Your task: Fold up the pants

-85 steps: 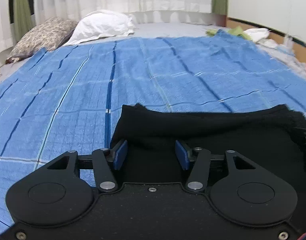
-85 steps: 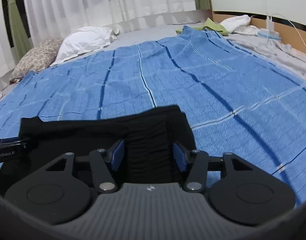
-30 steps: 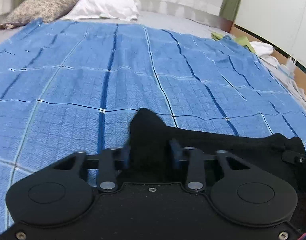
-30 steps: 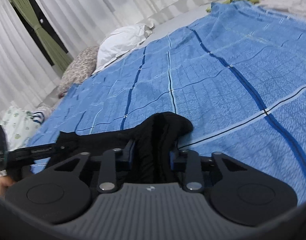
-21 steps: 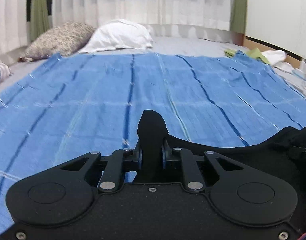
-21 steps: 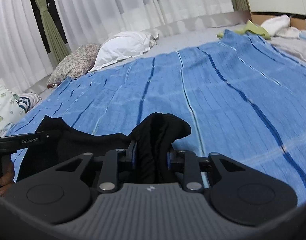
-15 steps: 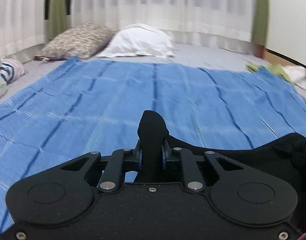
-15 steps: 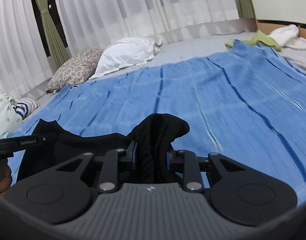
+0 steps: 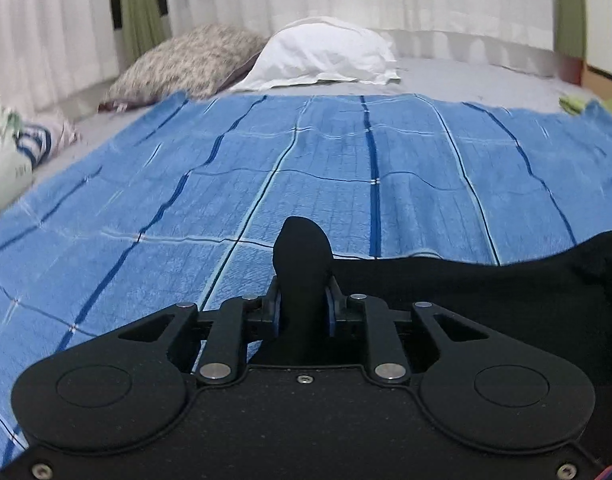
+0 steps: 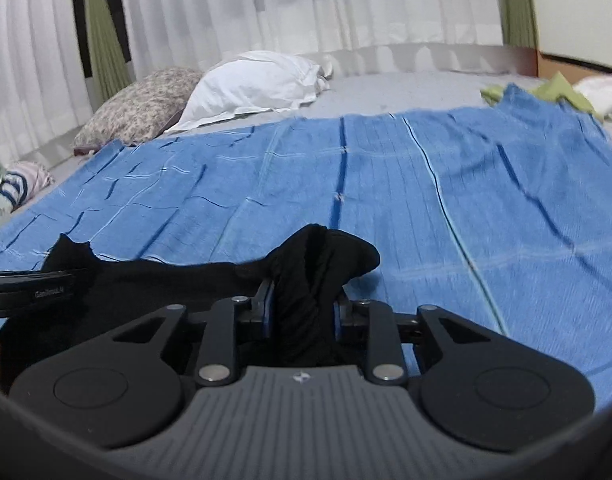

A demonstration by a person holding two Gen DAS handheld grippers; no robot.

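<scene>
Black pants (image 9: 486,296) held at two points above a blue checked blanket (image 9: 346,168) on a bed.

Left gripper (image 9: 303,312): jaws drawn narrow, pinching a bunched fold of the pants that stood up in a rounded tip between the blue pads (image 9: 277,312). Right gripper (image 10: 303,308): jaws likewise narrow, clamped on a thicker, creased wad of the same cloth. The pants stretched between the two grippers in a dark band, their upper edge sagging slightly, with the blanket showing behind them. In the right wrist view the left gripper (image 10: 30,290) appeared at the left edge, with a pointed corner of cloth above it. Beyond the blanket: a white pillow (image 9: 326,54), a patterned pillow (image 9: 190,64), white curtains (image 10: 266,8), green cloth (image 10: 546,90) at the far right corner.
</scene>
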